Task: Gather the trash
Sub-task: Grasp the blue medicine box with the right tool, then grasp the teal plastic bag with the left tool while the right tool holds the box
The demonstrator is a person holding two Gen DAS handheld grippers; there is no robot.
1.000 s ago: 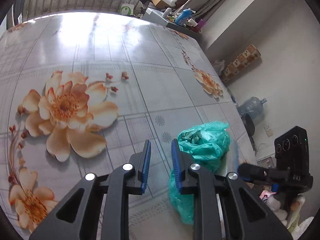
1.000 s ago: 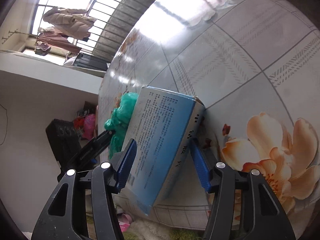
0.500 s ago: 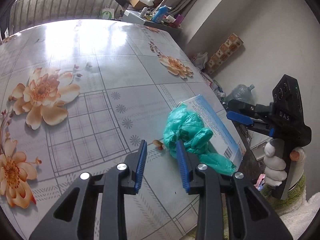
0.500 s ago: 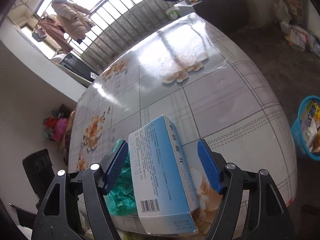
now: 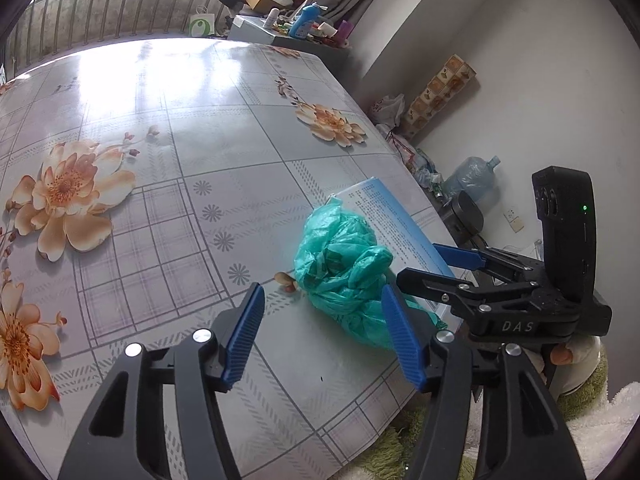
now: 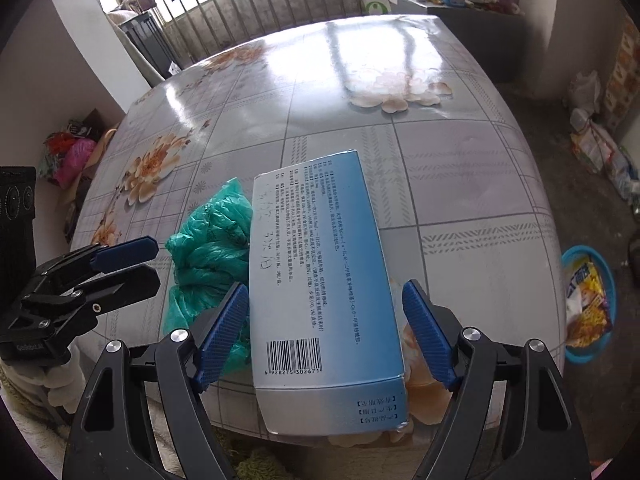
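Note:
A crumpled green plastic bag [image 5: 340, 268] lies on the flowered table [image 5: 168, 152] near its front edge, touching a blue-and-white carton box [image 5: 396, 220]. My left gripper [image 5: 324, 336] is open, its jaws just short of the bag. In the right wrist view the box [image 6: 320, 280] lies between the jaws of my right gripper [image 6: 324, 332], which is open and not touching it. The bag [image 6: 212, 248] lies left of the box. The left gripper [image 6: 100, 276] shows there at the left.
A blue basket [image 6: 588, 304] with wrappers stands on the floor to the right of the table. A small brown scrap [image 5: 286, 280] lies beside the bag. A water jug [image 5: 468, 180] and clutter stand by the wall. A shelf of bottles [image 5: 304, 28] is at the far end.
My left gripper opened wide and drew back from the bag. My right gripper swung round to face along the table with the box between its open jaws.

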